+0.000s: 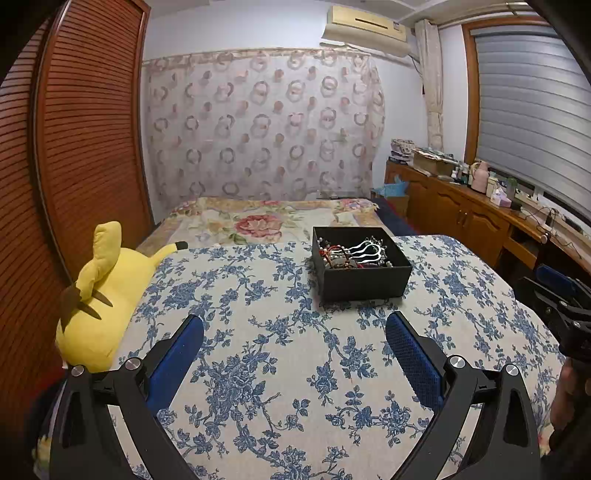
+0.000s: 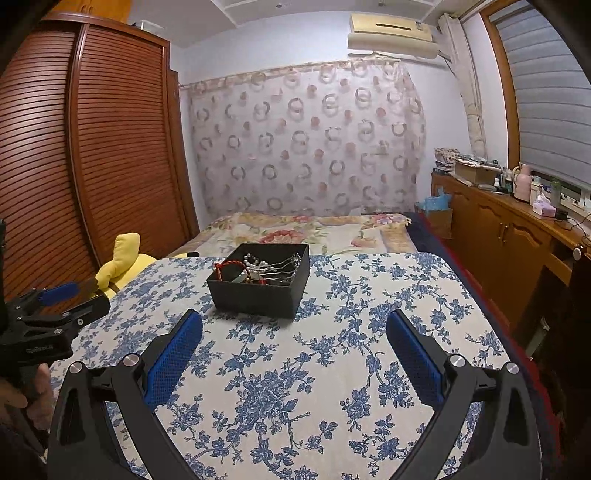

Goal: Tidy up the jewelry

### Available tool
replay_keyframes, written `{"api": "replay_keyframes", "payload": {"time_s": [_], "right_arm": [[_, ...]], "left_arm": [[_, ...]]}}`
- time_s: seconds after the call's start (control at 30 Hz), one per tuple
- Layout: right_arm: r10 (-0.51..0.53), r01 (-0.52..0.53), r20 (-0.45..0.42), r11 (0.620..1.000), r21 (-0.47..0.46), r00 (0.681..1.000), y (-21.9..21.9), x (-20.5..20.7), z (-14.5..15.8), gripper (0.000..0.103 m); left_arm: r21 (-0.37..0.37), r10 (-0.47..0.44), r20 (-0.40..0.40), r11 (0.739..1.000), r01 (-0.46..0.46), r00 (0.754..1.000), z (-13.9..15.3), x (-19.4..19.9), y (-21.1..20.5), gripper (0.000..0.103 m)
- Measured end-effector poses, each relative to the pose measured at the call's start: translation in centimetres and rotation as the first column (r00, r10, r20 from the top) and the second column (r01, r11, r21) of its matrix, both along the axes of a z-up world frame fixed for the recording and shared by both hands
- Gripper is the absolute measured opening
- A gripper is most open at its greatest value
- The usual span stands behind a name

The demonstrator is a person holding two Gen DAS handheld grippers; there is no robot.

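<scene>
Black box point(image 1: 360, 264) on floral cloth point(image 1: 280, 369): all visible jewelry point(image 1: 351, 251) heaped inside, none loose outside; left gripper point(image 1: 294, 328) and right gripper point(image 2: 294, 328) spread, holding nothing.

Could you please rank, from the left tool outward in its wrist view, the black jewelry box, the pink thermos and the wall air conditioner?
1. Black jewelry box, ahead on the floral cloth.
2. Pink thermos, right, on the wooden counter.
3. Wall air conditioner, high on the far wall.
</scene>
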State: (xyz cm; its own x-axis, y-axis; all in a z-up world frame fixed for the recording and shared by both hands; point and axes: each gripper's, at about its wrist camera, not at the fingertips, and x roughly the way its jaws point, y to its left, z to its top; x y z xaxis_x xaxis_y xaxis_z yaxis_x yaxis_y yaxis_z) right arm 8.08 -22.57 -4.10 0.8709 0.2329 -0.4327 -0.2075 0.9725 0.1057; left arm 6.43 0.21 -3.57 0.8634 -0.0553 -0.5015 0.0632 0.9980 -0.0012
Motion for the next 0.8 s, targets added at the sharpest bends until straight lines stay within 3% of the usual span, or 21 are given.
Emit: {"api": "replay_keyframes", "payload": {"time_s": [0.8], "right_arm": [[0.0, 0.0, -0.005, 1.0, 0.004, 1.0, -0.18, 0.09, -0.31, 0.1]], "left_arm": [[-0.005, -0.006, 0.009, 1.0, 0.006, 1.0, 0.51, -0.11, -0.16, 0.095]]}}
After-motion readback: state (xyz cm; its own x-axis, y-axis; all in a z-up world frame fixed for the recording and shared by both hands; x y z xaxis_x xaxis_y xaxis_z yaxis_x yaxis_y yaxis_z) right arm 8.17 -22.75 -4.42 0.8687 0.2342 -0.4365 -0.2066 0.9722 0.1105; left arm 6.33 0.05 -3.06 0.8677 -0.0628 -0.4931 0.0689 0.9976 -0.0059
